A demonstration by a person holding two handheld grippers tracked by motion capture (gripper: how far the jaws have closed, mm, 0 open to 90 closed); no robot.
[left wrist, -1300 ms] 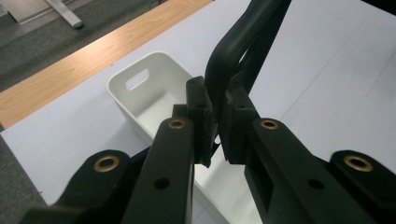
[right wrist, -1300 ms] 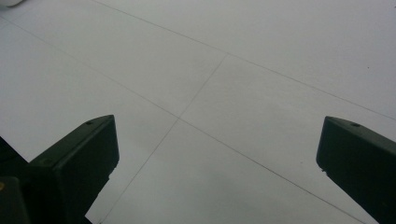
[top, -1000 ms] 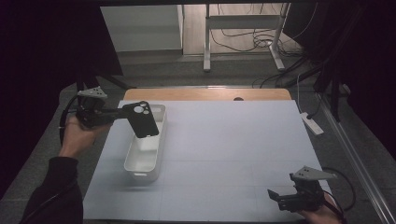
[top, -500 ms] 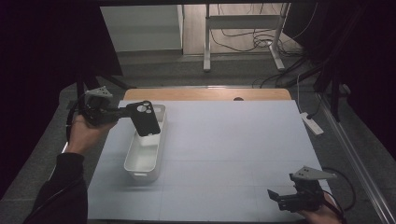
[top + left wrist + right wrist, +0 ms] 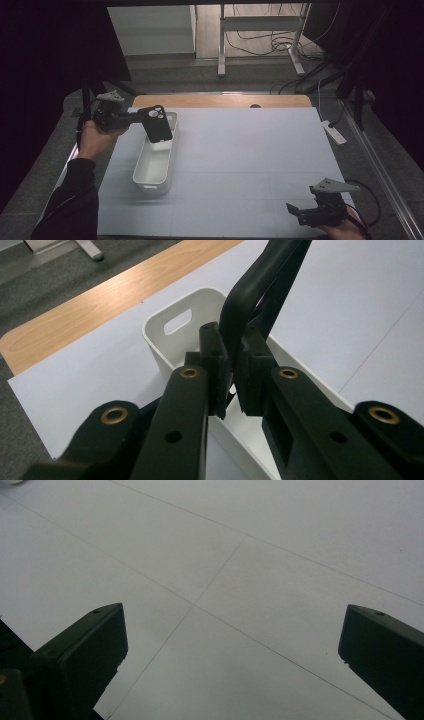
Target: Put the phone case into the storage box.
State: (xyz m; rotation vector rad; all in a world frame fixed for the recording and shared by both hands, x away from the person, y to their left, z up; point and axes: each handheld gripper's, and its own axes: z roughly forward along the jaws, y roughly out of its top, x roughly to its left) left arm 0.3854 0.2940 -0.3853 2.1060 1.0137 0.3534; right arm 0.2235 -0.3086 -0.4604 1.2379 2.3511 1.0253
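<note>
I see the left hand-held gripper (image 5: 134,118) clamped on a black phone case (image 5: 158,123), now carried farther toward 12 o'clock over the far end of the white bin (image 5: 155,165) than a second ago. The right hand-held gripper (image 5: 296,212) stays at 5 o'clock above the tabletop (image 5: 250,150), jaws spread wide.

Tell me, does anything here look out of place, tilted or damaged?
Nothing looks damaged or spilled. The black phone case hangs tilted above the white plastic bin, because the left gripper pinches its edge. The right gripper rests open.
</note>
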